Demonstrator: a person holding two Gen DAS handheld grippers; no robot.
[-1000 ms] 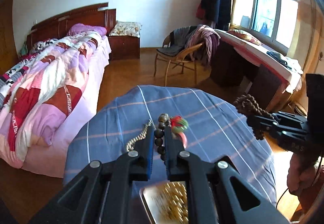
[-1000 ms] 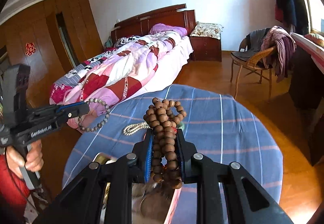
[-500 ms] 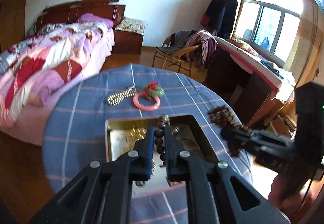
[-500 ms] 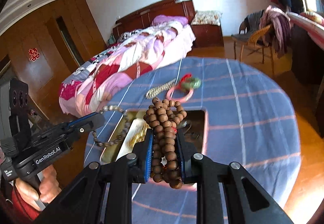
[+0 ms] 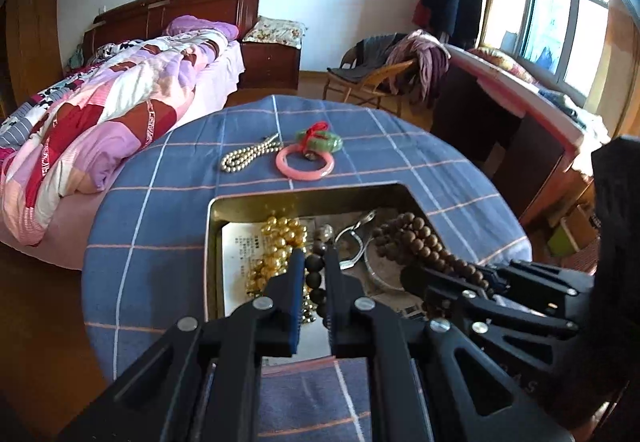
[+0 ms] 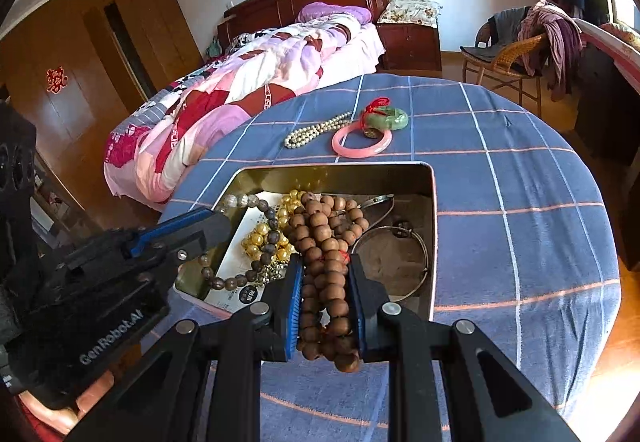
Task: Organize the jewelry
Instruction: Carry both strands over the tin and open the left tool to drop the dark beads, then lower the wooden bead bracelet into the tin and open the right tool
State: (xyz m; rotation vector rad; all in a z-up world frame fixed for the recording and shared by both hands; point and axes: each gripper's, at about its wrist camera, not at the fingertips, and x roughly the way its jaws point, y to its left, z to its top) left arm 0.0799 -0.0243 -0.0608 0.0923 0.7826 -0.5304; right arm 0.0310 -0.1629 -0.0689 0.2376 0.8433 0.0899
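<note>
An open gold tin (image 5: 213,230) (image 6: 433,198) sits on the round blue checked table (image 5: 160,202). My left gripper (image 5: 313,262) is shut on a dark bead bracelet (image 5: 314,264) that hangs low over the tin's left part. In the right wrist view that bracelet (image 6: 240,280) loops below the left gripper (image 6: 216,226). My right gripper (image 6: 324,266) is shut on a bunch of brown wooden beads (image 6: 320,234) whose end lies in the tin. Gold beads (image 5: 280,242) and a silver bangle (image 6: 400,270) lie inside.
Beyond the tin, a pearl string (image 5: 246,156), a pink bangle (image 5: 304,168) and a green jade ring with red cord (image 5: 320,140) lie on the cloth. A bed (image 5: 100,114) stands to the left; a chair (image 5: 372,78) and a desk (image 5: 520,114) stand behind on the right.
Both grippers have come down and forward from above the table to just over the tin. Each still grips its beads, and the brown beads now reach into the tin.
</note>
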